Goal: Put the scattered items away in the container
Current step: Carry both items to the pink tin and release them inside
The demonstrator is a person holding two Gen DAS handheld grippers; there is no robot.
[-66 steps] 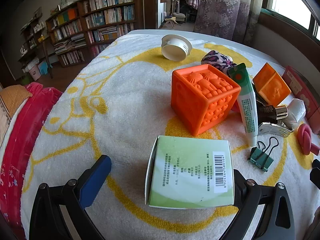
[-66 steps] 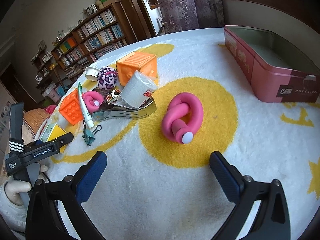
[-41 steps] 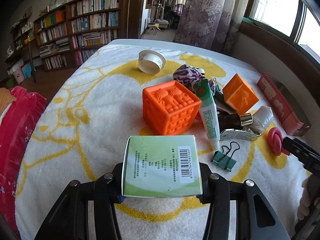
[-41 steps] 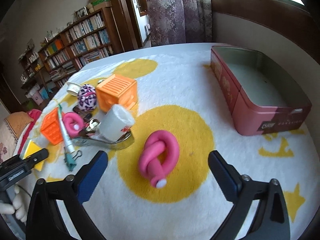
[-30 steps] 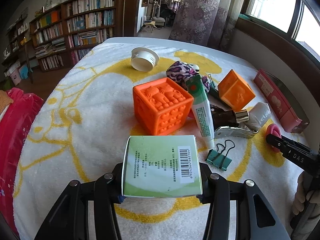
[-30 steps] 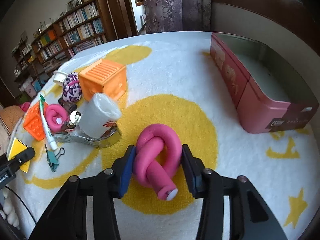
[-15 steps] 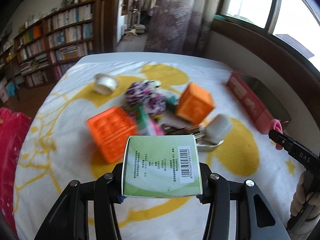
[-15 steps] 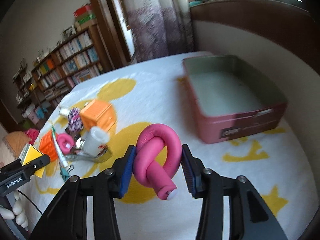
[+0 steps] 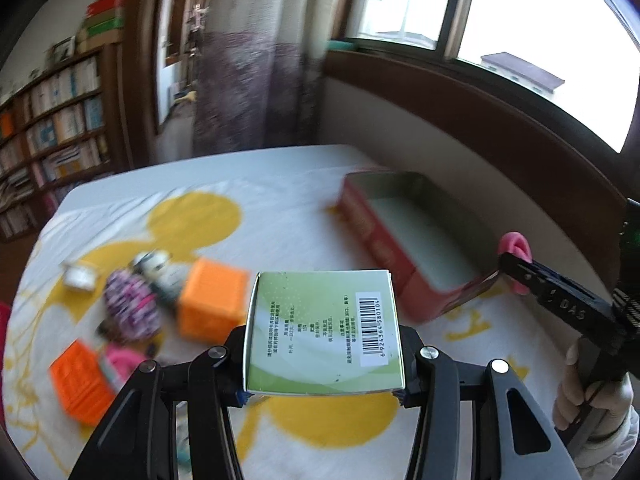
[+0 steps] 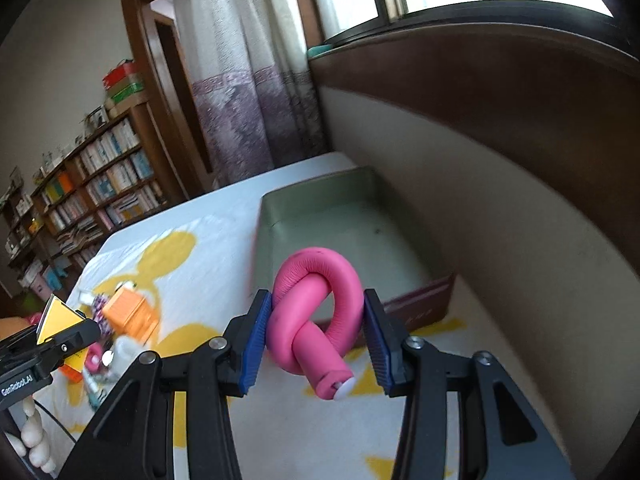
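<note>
Meanwhile, left hand-held gripper [image 9: 323, 394] clamped on green box [image 9: 323, 330], right hand-held gripper [image 10: 316, 340] pinching knotted pink tube [image 10: 316, 324]

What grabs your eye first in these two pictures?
A knotted pink foam roller fills the middle of the right view, squeezed in the right claw just before an open pink tin. In the left view, the left claw pinches a green and white carton above the yellow-patterned towel.

Two grippers — left gripper [image 9: 323, 394], right gripper [image 10: 316, 334]. One green carton [image 9: 323, 330]. One pink knotted tube [image 10: 316, 316]. One red tin [image 9: 404, 236] at two o'clock. Two orange cubes [image 9: 212, 304] — at nine o'clock.
</note>
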